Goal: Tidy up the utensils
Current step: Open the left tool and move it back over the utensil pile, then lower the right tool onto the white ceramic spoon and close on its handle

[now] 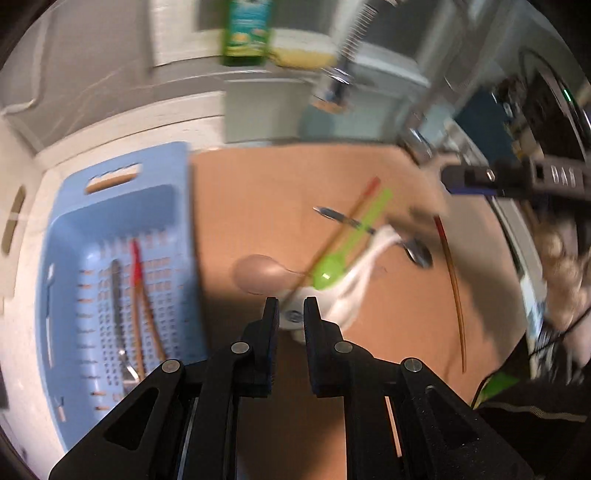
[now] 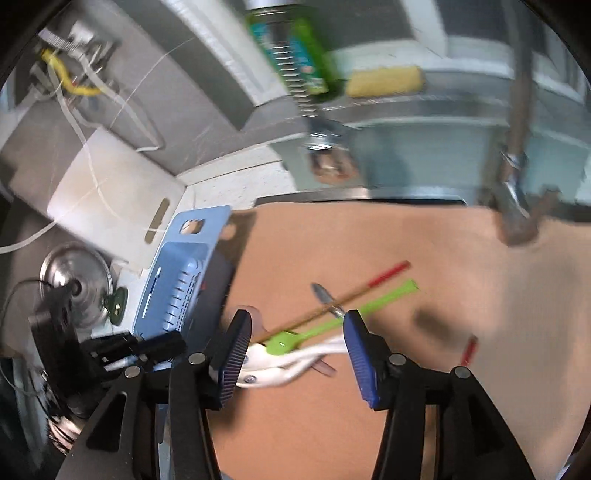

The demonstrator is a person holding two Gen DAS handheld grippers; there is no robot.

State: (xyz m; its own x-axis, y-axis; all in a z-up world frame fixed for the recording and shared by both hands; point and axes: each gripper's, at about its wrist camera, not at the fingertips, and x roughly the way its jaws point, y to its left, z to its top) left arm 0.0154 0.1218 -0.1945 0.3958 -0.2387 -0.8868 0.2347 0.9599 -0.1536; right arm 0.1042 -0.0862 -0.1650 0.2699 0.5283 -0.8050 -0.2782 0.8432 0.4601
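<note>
A pile of utensils lies on the brown mat: a green plastic spoon, white tongs, a red-tipped chopstick, a pen-like tool and a clear spoon. Another red-tipped chopstick lies apart at the right. My left gripper hovers just before the pile, jaws narrowly apart around the tongs' pivot end. My right gripper is open wide over the green spoon and the tongs. A blue basket at the left holds chopsticks and a metal utensil.
A metal sink lies behind the mat with a green bottle and a yellow sponge on its ledge. A white cutting board and a steel lid are at the far left. The basket also shows in the right wrist view.
</note>
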